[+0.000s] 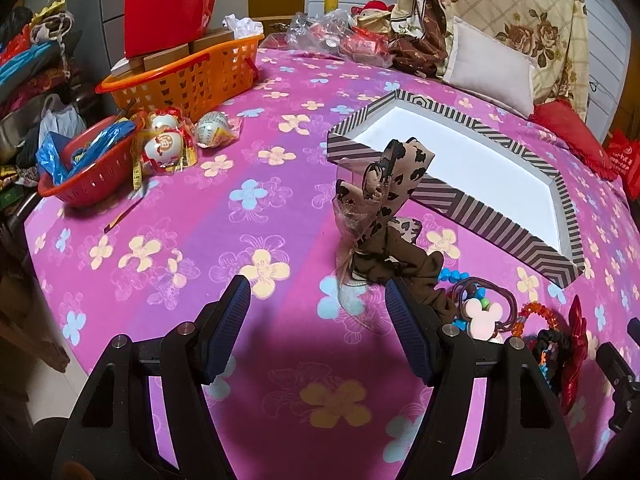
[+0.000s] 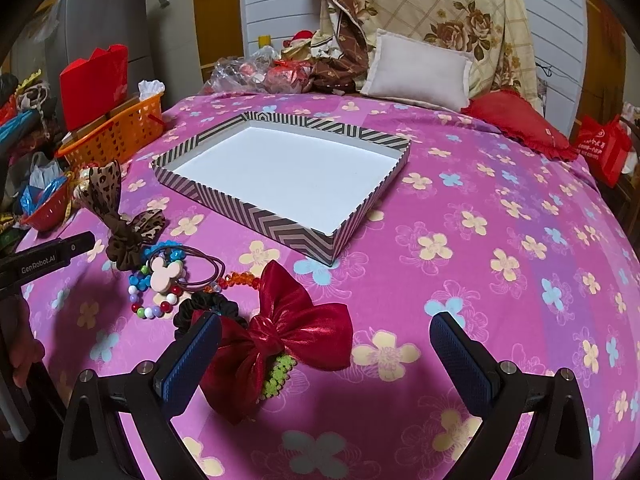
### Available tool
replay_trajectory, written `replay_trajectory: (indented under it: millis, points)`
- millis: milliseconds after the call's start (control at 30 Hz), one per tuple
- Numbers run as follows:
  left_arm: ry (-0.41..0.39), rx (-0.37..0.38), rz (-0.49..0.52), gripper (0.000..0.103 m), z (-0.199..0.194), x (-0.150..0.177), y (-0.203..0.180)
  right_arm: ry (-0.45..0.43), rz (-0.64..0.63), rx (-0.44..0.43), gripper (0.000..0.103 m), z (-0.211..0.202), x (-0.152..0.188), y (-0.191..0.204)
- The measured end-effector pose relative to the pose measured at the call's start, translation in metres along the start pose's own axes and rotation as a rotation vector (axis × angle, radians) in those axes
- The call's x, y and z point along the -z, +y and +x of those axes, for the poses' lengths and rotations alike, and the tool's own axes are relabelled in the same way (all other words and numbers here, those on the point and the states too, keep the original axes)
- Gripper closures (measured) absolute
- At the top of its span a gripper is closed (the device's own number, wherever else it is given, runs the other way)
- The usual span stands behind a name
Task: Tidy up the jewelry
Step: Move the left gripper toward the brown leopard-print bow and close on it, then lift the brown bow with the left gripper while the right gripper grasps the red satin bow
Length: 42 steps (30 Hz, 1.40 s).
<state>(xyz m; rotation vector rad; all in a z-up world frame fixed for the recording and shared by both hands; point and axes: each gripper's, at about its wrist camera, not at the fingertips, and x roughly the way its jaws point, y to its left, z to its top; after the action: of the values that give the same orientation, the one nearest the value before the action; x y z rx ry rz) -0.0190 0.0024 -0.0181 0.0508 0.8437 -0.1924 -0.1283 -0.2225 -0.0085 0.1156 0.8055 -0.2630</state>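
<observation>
Jewelry heaped on the pink sheet [image 2: 460, 240] just left of the empty striped tray [image 2: 280, 224]: leopard bow [image 1: 384, 216], bead bracelets [image 2: 154, 304], mouse hair tie [image 2: 166, 276], red bow [image 2: 288, 336]. Left gripper [image 1: 318, 292] wide open, holding nothing, leopard bow just ahead. Right gripper [image 2: 326, 330] wide open, empty, red bow beside its left finger.
</observation>
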Motion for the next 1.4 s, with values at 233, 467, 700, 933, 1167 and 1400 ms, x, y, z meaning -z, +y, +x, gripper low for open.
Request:
replay_trajectory:
  millis: [233,467,700,933,1167,1400]
  points:
    - [0.007,0.007,-0.009,0.033,0.002,-0.003,0.002,0.003,0.003,-0.006,0.0,0.0,0.001,-0.001]
    - [0.01,0.013,-0.02,0.033,0.003,-0.003,0.003,0.011,0.008,-0.016,0.0,0.001,0.003,-0.002]
    - [0.019,0.029,-0.051,0.033,0.005,-0.007,0.009,0.033,0.012,-0.049,0.0,0.002,0.005,-0.006]
    - [0.048,0.047,-0.086,0.033,0.009,-0.009,0.014,0.055,-0.012,-0.105,0.0,0.002,0.008,0.0]
    - [0.044,0.065,-0.081,0.033,0.009,-0.01,0.011,0.073,-0.021,-0.11,0.0,0.007,0.01,0.003]
    - [0.015,0.106,-0.082,0.032,0.007,-0.015,0.007,0.074,-0.009,-0.114,0.0,0.009,0.01,0.001]
